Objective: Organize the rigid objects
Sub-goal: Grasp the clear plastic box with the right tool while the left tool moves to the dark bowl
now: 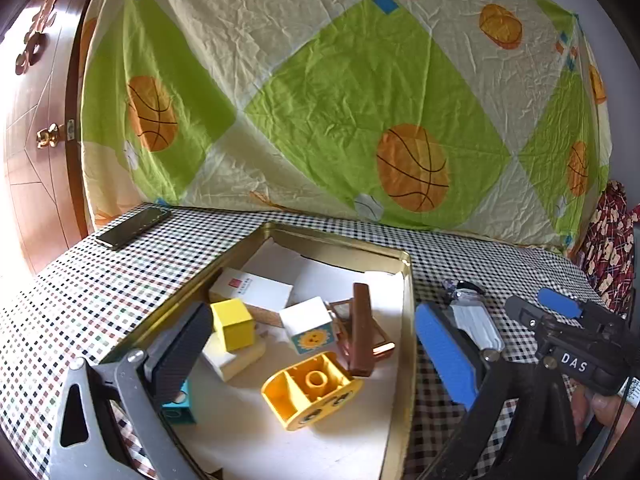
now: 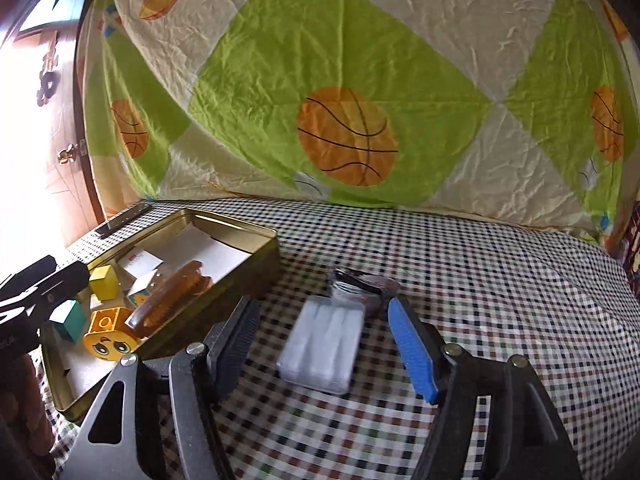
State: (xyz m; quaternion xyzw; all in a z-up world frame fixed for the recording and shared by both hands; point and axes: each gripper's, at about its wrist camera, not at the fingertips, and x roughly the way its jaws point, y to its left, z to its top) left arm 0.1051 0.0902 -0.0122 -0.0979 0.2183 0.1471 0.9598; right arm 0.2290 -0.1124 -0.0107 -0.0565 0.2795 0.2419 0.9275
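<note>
A gold tin tray (image 1: 407, 276) on the checked cloth holds a yellow cube (image 1: 234, 324), a white cube with a sun picture (image 1: 308, 326), a yellow face brick (image 1: 312, 392), a brown bar (image 1: 362, 328), a teal block (image 1: 180, 404) and a white card box (image 1: 256, 288). My left gripper (image 1: 312, 316) hangs open over the tray, with nothing held. To the right of the tray lies a clear plastic case (image 2: 324, 344). My right gripper (image 2: 323, 308) is open and straddles the case, with gaps between the case and both pads.
A dark phone (image 1: 134, 226) lies at the table's far left corner. A small dark shiny object (image 2: 360, 282) sits just behind the case. A basketball-print sheet (image 1: 320, 100) hangs behind the table, and a wooden door (image 1: 36, 140) stands at left.
</note>
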